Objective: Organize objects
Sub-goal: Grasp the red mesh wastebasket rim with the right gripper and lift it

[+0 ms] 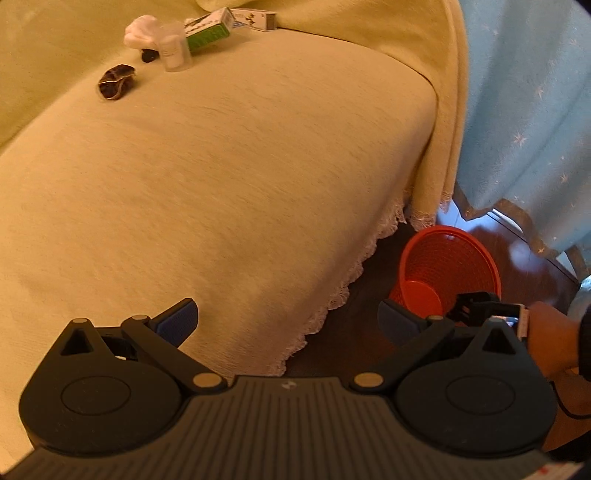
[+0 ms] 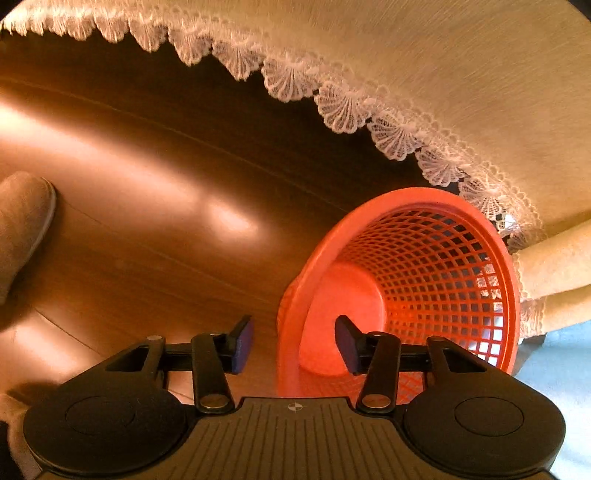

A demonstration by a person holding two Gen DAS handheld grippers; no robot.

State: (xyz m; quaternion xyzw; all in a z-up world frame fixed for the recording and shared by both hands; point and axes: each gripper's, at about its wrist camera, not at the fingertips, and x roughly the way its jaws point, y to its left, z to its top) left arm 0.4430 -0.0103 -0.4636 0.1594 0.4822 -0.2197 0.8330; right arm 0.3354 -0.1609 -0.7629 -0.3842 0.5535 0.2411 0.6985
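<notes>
Our right gripper (image 2: 294, 341), jaws apart and empty, over orange basket (image 2: 491, 236) rim; basket at 1 o'clock. Left gripper (image 1: 288, 325) spread wide, empty.

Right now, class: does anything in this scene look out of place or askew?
Yes. Small items sit in a loose cluster on the couch cover: a green box lying tilted, a white cloth, a dark pouch. The orange basket looks empty.
</notes>
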